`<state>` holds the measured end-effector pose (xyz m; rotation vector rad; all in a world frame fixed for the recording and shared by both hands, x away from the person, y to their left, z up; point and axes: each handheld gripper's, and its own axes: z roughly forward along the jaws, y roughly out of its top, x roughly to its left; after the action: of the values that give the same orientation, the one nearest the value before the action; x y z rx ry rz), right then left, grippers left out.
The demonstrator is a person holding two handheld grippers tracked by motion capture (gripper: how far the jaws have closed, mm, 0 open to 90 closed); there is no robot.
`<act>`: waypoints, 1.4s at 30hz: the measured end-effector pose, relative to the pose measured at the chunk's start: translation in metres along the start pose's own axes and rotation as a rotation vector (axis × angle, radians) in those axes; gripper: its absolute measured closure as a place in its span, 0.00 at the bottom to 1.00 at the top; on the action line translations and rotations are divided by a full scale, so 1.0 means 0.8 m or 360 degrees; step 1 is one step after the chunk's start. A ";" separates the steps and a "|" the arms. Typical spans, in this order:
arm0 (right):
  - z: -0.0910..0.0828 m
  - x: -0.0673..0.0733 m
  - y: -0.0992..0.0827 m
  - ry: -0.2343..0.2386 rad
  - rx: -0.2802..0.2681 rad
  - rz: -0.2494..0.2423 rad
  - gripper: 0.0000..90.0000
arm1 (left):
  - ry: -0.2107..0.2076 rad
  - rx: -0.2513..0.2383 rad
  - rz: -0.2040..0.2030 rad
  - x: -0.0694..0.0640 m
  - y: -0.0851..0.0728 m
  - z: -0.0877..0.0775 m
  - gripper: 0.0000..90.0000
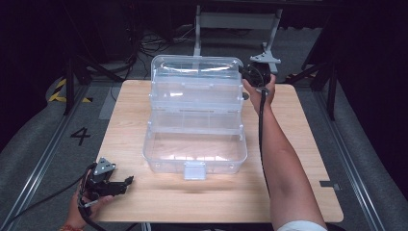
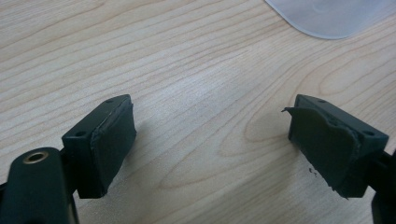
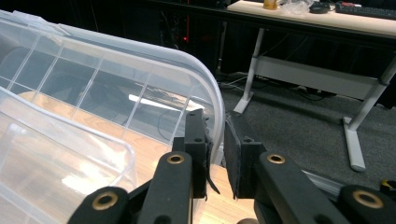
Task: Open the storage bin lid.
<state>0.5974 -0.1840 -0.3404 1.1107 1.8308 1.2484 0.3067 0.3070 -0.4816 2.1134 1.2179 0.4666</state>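
The right gripper [image 1: 251, 73] is up at the far right corner of the clear plastic organiser box [image 1: 195, 120], which stands open on the wooden counter [image 1: 288, 159] with its tiers stepped back and its lid [image 1: 196, 67] raised at the far side. In the right gripper view its two black fingers [image 3: 198, 140] stand close together with the curved rim of the lid [image 3: 205, 93] passing down between them; the pads sit on either side of that thin edge, one on the inside of the clear wall and one on the outside, with only a narrow slit left between them, so they are clamped on the lid's rim. Beyond those fingers lie grey carpet and the white leg of another desk [image 3: 252, 79]. The left gripper [image 1: 129, 181] is well apart from the box, resting low near the front left corner of the counter in the person's left hand [image 1: 89, 204]. In the left gripper view its fingers [image 2: 109, 140] stand wide apart with bare wood grain between them and nothing touching either pad; ahead of them and off to the right, the rounded corner of the box's base [image 2: 331, 18] lies flat on the counter, well clear of the fingertips.
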 end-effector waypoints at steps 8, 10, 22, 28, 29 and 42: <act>0.012 -0.005 -0.005 0.0004 0.0037 0.0005 0.89 | 0.0002 0.0009 0.0008 0.001 0.001 0.000 0.17; 0.018 -0.006 -0.007 0.0004 0.0060 0.0001 0.89 | -0.0001 -0.0001 0.0003 0.000 0.001 0.001 0.17; 0.036 -0.012 -0.022 0.0019 0.0101 -0.0010 0.88 | 0.0005 0.0000 -0.0001 0.000 0.001 0.001 0.17; 0.043 -0.014 -0.028 0.0023 0.0137 -0.0019 0.88 | 0.0006 -0.0003 -0.0002 0.000 0.001 0.001 0.17; 0.043 -0.014 -0.028 0.0023 0.0137 -0.0019 0.88 | 0.0006 -0.0003 -0.0002 0.000 0.001 0.001 0.17; 0.050 -0.016 -0.040 0.0037 0.0186 -0.0009 0.89 | 0.0006 0.0000 0.0003 0.000 0.001 0.001 0.17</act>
<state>0.6280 -0.1861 -0.3830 1.1572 1.9440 1.1678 0.3074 0.3067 -0.4816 2.1149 1.2185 0.4718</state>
